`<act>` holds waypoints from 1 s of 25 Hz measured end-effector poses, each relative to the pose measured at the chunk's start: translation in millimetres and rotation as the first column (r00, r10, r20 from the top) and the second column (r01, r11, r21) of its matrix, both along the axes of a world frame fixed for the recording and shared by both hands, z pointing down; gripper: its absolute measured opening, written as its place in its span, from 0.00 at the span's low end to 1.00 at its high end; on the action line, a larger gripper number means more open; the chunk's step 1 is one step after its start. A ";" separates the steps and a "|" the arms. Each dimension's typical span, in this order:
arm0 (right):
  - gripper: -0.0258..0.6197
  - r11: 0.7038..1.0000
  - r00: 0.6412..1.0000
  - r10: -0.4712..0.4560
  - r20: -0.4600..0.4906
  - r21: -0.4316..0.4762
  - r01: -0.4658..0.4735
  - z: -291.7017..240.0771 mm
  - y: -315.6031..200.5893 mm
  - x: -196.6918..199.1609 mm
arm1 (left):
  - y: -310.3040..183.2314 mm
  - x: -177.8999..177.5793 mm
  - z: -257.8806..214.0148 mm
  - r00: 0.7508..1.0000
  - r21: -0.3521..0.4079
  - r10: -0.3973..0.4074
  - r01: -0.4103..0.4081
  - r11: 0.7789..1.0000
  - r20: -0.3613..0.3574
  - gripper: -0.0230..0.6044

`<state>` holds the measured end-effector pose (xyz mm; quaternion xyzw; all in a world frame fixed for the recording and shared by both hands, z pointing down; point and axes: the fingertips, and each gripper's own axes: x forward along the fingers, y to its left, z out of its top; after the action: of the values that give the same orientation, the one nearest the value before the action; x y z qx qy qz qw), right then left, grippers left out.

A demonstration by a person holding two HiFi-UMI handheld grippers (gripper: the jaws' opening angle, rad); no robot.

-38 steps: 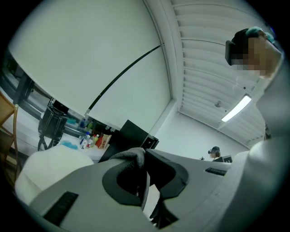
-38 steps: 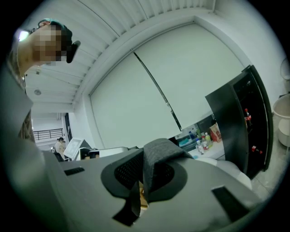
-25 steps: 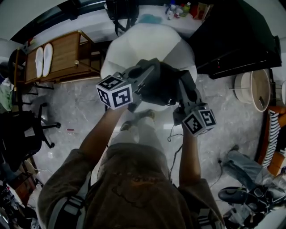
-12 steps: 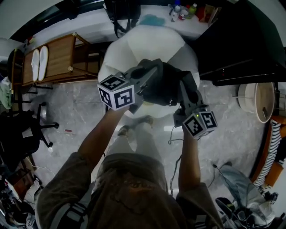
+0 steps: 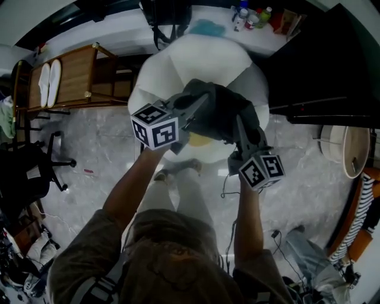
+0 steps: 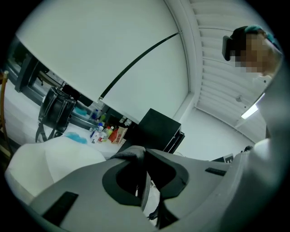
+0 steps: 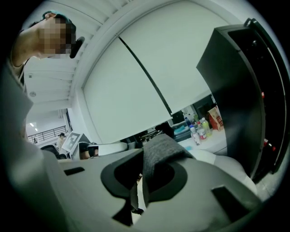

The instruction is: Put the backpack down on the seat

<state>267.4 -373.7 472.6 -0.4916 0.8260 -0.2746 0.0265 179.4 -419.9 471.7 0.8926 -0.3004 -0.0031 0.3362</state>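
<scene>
A dark grey backpack [image 5: 218, 111] hangs between my two grippers, just above the round white seat [image 5: 196, 53]. My left gripper [image 5: 199, 101] is shut on a grey fabric strap [image 6: 132, 153] at the pack's left side. At the pack's right side my right gripper [image 5: 240, 120] is shut on another fold of grey fabric [image 7: 159, 152]. In both gripper views the jaws stand nearly closed with cloth pinched between them. The seat [image 6: 54, 156] lies below and ahead of the left jaws. Whether the pack's underside touches the cushion is hidden.
A wooden rack [image 5: 74, 80] with white slippers stands left of the seat. A black cabinet [image 5: 323, 56] is at its right. Behind it a counter carries a black bag [image 5: 163, 15] and bottles [image 5: 249, 15]. An office chair [image 5: 27, 178] and a round bin [image 5: 347, 151] flank the floor.
Both grippers and the backpack have moved forward and down, further over the white seat. Both grips look unchanged.
</scene>
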 end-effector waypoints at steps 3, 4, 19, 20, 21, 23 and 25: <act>0.09 1.000 1.000 -0.012 -0.010 -0.023 0.011 19.8 2.9 1.6 | -2.6 -1.1 18.3 1.000 -0.025 -0.016 0.016 1.000 0.006 0.08; 0.09 0.999 1.000 -0.013 -0.010 -0.030 0.012 25.9 4.4 1.6 | -1.7 -1.2 23.8 1.000 -0.031 -0.016 0.016 0.999 0.005 0.08; 0.10 0.996 0.996 0.093 0.019 -0.003 -0.093 49.4 -19.3 -2.6 | -1.0 3.0 54.1 0.999 -0.020 0.052 -0.052 0.998 -0.012 0.08; 0.10 0.995 0.995 0.097 0.017 0.000 -0.097 51.6 -21.1 -1.8 | -2.2 3.6 56.1 0.999 -0.016 0.053 -0.054 0.998 -0.008 0.08; 0.10 0.995 0.995 0.101 0.014 0.001 -0.101 54.2 -22.8 -1.1 | -3.6 4.7 58.2 0.999 -0.012 0.053 -0.053 0.999 -0.005 0.08; 0.10 0.994 0.994 0.107 0.003 0.002 -0.107 60.9 -26.4 -0.1 | -7.3 7.1 63.1 0.999 -0.004 0.047 -0.047 0.999 -0.001 0.08; 0.10 0.993 0.993 0.116 -0.018 0.001 -0.116 69.8 -30.4 0.7 | -12.2 10.1 69.4 0.999 0.004 0.039 -0.039 0.999 0.010 0.08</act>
<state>268.1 -404.1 542.4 -0.5413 0.7962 -0.2680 0.0349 189.5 -432.1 541.0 0.8990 -0.2845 0.0073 0.3329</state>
